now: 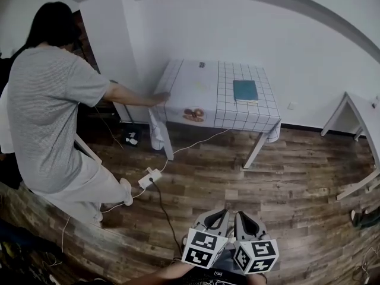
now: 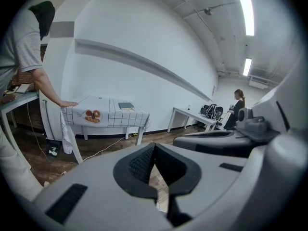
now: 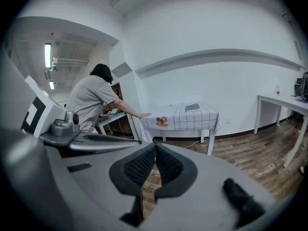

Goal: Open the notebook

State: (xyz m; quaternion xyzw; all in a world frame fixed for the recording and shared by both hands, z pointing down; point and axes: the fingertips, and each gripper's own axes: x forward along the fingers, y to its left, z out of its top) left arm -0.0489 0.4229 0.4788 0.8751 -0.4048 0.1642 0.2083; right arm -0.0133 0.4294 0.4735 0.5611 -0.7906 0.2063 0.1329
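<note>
Closed notebook point(image 1: 245, 90) lies on the table point(image 1: 190, 79), upper centre; left claw point(image 1: 218, 215) and right claw point(image 1: 245, 217), bottom centre, both pressed together, empty.

Bright ceiling strip lights point(image 2: 246, 8), soft shadows, heavy fisheye bending, dark vignetted corners

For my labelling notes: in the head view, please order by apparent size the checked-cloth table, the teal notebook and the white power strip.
1. White table with checked cloth.
2. Flat teal notebook.
3. White plastic power strip, only slightly smaller-looking, and nearer the camera, so this pair is unsure.
</note>
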